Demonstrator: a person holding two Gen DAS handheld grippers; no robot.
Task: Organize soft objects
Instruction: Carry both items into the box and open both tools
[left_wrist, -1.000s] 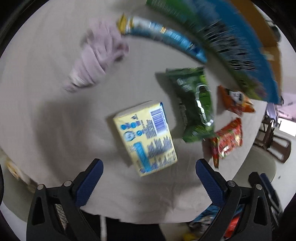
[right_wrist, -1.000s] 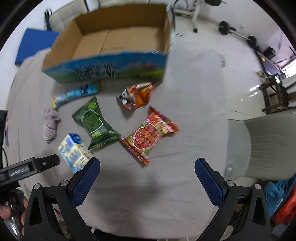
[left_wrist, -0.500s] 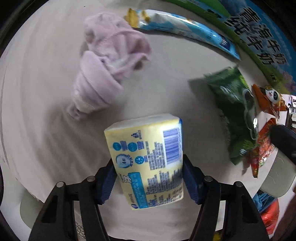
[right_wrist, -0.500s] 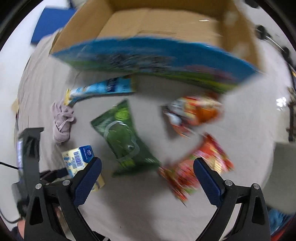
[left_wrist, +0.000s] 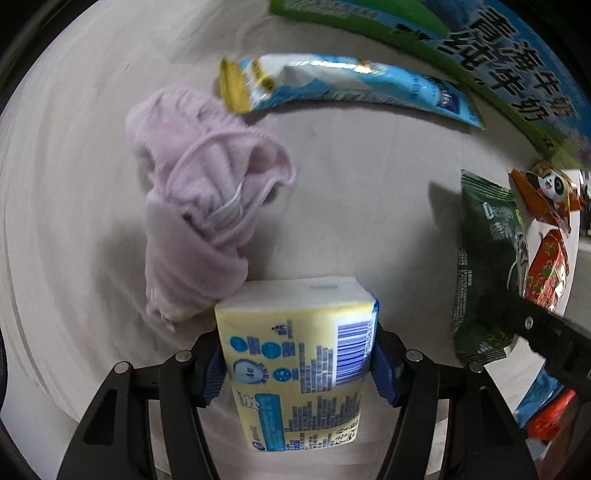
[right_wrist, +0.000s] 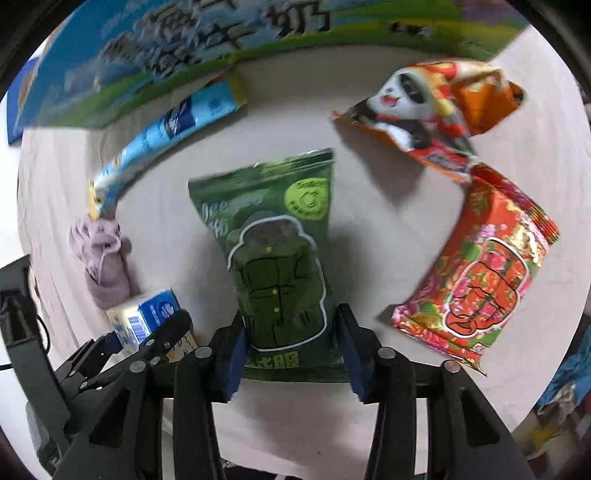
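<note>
On the grey tablecloth (right_wrist: 369, 206) before the printed carton (right_wrist: 155, 55), the green snack bag (right_wrist: 280, 254) lies between the right gripper (right_wrist: 291, 349) pads, whose jaws are closing around its lower end. Beside it, the left gripper (left_wrist: 299, 365) clamps the yellow tissue pack (left_wrist: 299, 354), which a second ago lay free between wide-open jaws.

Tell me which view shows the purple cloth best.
The left wrist view: the purple cloth lies large and sharp near the middle, folds visible, touching the tissue pack. The right wrist view shows it only small at the left edge.
</note>
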